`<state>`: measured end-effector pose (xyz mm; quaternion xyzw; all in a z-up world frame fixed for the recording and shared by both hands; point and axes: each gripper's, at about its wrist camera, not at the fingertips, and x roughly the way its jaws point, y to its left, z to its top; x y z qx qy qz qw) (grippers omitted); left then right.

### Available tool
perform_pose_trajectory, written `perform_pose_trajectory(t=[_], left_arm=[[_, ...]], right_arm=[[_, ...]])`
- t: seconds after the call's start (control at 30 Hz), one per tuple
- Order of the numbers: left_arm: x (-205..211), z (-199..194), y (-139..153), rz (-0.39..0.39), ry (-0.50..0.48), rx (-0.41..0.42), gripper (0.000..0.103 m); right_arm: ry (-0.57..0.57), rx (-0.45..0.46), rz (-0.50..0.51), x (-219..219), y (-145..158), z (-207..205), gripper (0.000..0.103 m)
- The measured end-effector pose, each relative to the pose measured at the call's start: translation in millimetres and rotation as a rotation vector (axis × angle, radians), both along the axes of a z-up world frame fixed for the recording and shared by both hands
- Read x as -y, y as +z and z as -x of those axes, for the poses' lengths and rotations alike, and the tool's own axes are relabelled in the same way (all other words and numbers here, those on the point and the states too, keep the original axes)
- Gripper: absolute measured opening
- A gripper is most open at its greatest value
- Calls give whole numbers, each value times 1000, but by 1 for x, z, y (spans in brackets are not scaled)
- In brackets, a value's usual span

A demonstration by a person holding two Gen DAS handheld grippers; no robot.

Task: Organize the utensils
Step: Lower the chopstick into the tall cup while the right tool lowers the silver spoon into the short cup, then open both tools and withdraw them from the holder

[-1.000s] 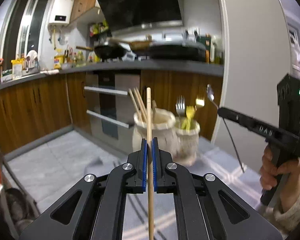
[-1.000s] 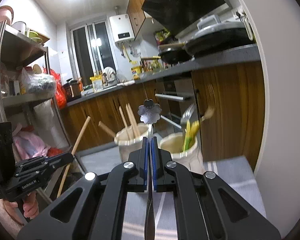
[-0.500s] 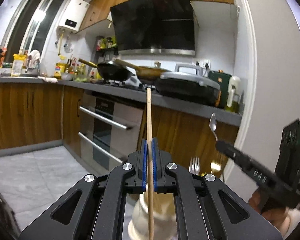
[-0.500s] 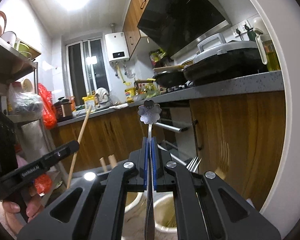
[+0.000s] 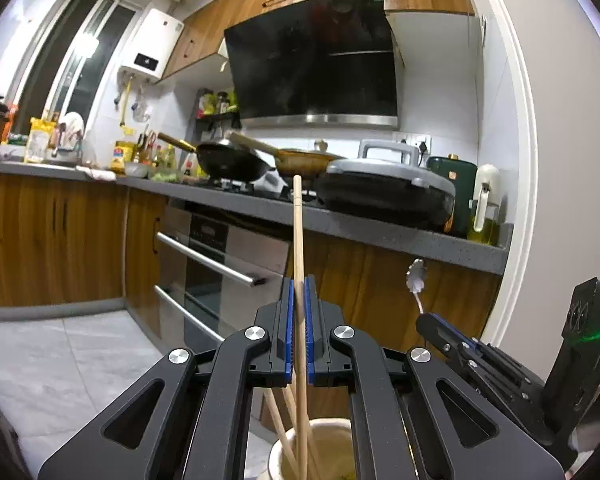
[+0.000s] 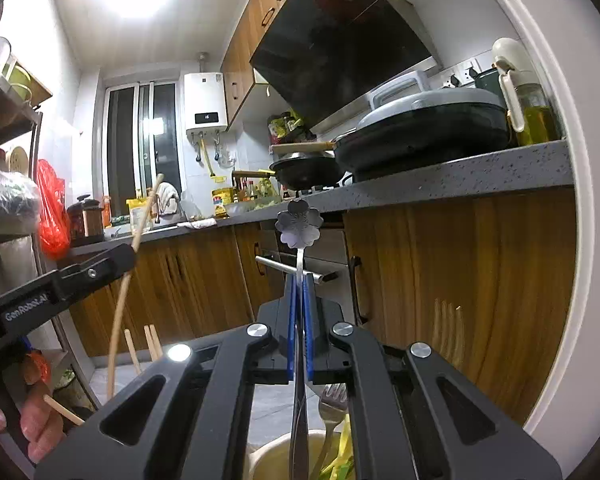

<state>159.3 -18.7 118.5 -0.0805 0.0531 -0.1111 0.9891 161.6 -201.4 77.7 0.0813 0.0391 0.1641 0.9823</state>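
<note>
My left gripper [image 5: 298, 284] is shut on a wooden chopstick [image 5: 297, 232] held upright. Its lower end reaches into a cream holder [image 5: 320, 450] that holds other chopsticks. My right gripper [image 6: 299, 280] is shut on a metal spoon [image 6: 299, 226] with a flower-shaped handle end, upright. Its lower end hangs over a second cream holder [image 6: 276, 456] with forks [image 6: 332, 400] and yellow-green utensils. The right gripper also shows in the left wrist view [image 5: 424, 320], and the left gripper in the right wrist view [image 6: 128, 252].
A grey countertop [image 5: 380, 232] carries a wok, a pan, a lidded grill and an oil bottle. An oven [image 5: 216, 264] with bar handles sits under it. A white wall [image 5: 572, 160] is close on the right. A shelf rack [image 6: 12, 160] stands at the left.
Both grippers have come in over the two holders and tilted up. The chopstick's lower end has gone down into the chopstick holder, and the spoon hangs over the fork holder.
</note>
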Motion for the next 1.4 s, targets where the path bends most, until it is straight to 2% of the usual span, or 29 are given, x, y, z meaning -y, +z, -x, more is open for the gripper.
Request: perform_pose_trajectory(t=[0.27,0.57,0.63,0.77,0.9,1.03,1.1,1.27,1.4], left_arm=[[-14,10,-16,6,-35,-30,6],[-25,34,-25,-48,-43,-53,7],[-23,35,-27,-85,-38,-64,7],[-25,35,-33,-100,-38,-102,7],[-27,39,-36,-103,-31,-128,16],[-28,47,-33,-121,-22,-136,17],[-30,55,-31,-126,-12,-134,22],[-35,77,-34,-147,12,-148,22],[-38,101,-45,-146,25,-188,22]], right_arm=[[23,-47,15,6,-14,1,3],[71,-112,-14,23,-27,14,3],[81,-144,-11,25,-31,13,3],[92,-184,11,25,-40,18,3],[104,-231,40,20,-45,20,4],[104,-259,55,18,-48,22,4],[97,-260,41,20,-46,28,4],[101,-232,11,26,-40,64,6],[99,-251,65,20,-47,95,6]])
